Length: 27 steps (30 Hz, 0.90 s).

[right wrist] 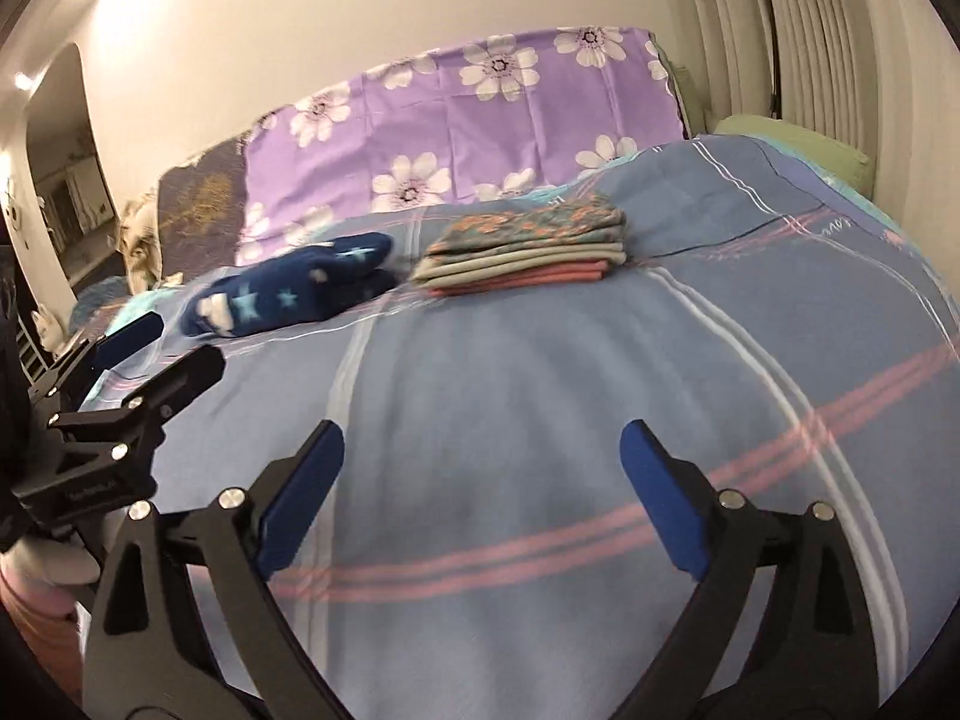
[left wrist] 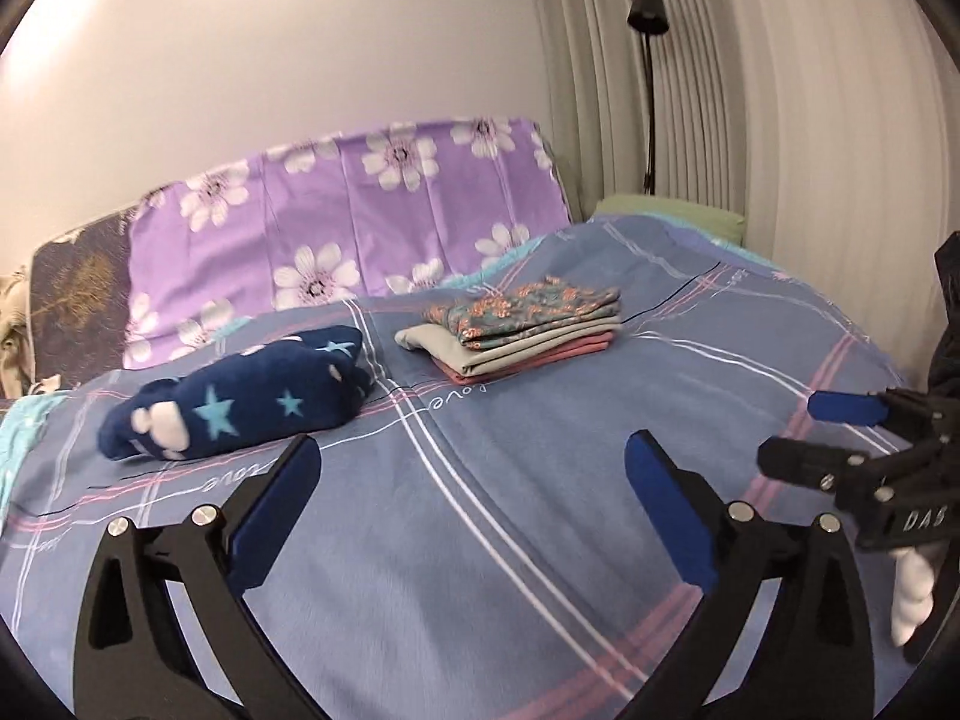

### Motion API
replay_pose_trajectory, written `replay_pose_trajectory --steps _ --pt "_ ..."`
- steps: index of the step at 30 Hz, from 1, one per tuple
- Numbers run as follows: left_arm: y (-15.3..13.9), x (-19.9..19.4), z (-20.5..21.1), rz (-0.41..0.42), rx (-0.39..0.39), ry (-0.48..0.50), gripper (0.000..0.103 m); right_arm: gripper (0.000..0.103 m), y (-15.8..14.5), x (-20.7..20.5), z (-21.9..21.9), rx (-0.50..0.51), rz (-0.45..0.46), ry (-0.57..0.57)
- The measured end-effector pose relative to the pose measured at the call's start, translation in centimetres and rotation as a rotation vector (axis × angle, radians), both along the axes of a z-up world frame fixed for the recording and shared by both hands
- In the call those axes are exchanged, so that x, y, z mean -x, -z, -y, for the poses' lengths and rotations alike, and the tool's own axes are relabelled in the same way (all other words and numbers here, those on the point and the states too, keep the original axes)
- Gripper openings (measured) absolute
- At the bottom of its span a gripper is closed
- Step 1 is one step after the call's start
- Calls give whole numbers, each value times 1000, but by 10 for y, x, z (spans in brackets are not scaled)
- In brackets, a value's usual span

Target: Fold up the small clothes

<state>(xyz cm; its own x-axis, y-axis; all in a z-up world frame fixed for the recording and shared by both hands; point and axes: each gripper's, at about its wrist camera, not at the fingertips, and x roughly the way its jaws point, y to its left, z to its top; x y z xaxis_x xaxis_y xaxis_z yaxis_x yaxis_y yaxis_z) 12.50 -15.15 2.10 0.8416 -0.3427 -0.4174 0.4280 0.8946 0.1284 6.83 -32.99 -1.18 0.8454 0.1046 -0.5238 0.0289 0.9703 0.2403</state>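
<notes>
Here, my inventory begins with the surface: a bed under a blue cover (left wrist: 480,540) crossed with white and pink stripes, smooth and slightly domed, filling the lower half of both views. Behind it, upper centre, a purple sheet (left wrist: 348,210) printed with white flowers drapes over an upright backing against a plain pale wall. At the upper right stands a black floor lamp (left wrist: 648,60) before pleated cream curtains, with a green pillow (left wrist: 666,213) below it.

Clothes: a stack of folded clothes (left wrist: 522,330) sits mid-frame on the cover, flat and squared, a floral piece on top, grey and pink layers beneath. Just left of it, apart from the stack, lies a navy fleece piece (left wrist: 240,402) with pale stars, soft, bulky and roughly rolled.

Tools: my left gripper (left wrist: 474,480) hangs at the bottom of its view, blue pads spread wide, nothing between them. My right gripper (right wrist: 483,468) is likewise spread and empty over bare cover. Each view catches the other tool at its edge.
</notes>
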Motion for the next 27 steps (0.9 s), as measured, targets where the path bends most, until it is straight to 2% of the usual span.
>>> replay_pose_trajectory --steps 4,7,10,13,19,27 --pt "-9 32 -8 -12 22 16 101 101 -16 38 -9 26 51 78" --pt "-18 55 -9 19 7 2 101 101 -36 60 -11 60 94 126" --pt "-27 76 -10 55 -7 -62 102 101 -48 73 -16 105 129 164" --pt "-29 88 -14 55 -10 -118 102 101 -57 84 -23 121 149 178" --pt "-25 100 -22 27 27 -76 102 101 -60 95 -32 128 155 185" --pt "-23 112 -16 36 -2 -43 102 101 -62 102 -43 195 163 195"
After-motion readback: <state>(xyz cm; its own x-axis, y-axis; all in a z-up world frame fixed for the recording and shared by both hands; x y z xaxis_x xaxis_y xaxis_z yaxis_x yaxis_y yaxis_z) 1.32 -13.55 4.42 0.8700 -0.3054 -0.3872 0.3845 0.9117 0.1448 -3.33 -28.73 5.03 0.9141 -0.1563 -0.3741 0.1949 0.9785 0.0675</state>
